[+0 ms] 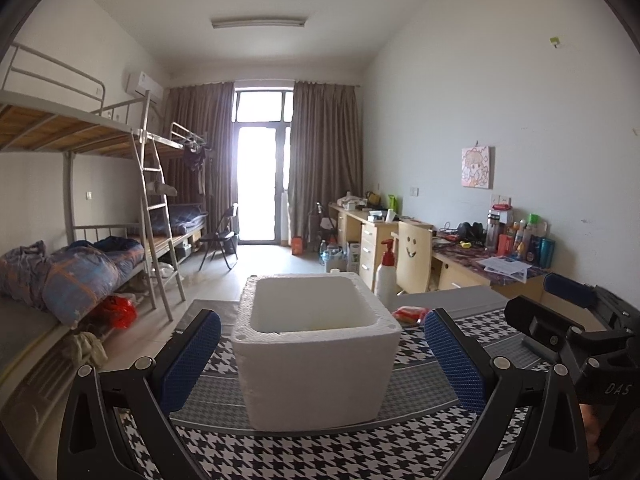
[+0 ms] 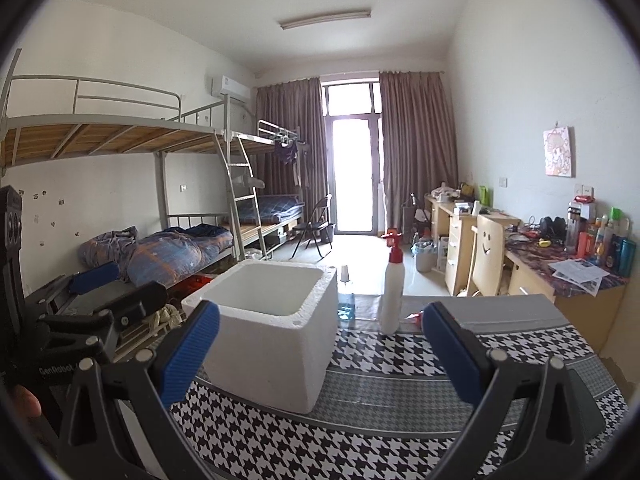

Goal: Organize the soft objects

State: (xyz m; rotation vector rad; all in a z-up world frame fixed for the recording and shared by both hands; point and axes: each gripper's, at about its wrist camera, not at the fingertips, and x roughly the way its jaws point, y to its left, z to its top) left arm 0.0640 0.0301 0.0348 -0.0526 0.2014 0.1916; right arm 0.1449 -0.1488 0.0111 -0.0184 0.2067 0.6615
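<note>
- "DAS", in pale capitals, stands on the black body of the right hand-held gripper [image 1: 560,300], seen at the right edge of the left wrist view.
- "GenRobot", in small pale letters and cut off at its end, stands on the black body of the left hand-held gripper [image 2: 108,288], low at the left edge of the right wrist view.
- Labels on the bottles [image 2: 600,240] by the wall are too small to read.

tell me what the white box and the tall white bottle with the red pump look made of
White open-top box: likely expanded polystyrene foam, given its matte, grainy, thick walls and crumbly pitted rim. Tall white bottle with red pump: probably plastic, with a smooth, opaque, faintly glossy body and a moulded red top.
</note>
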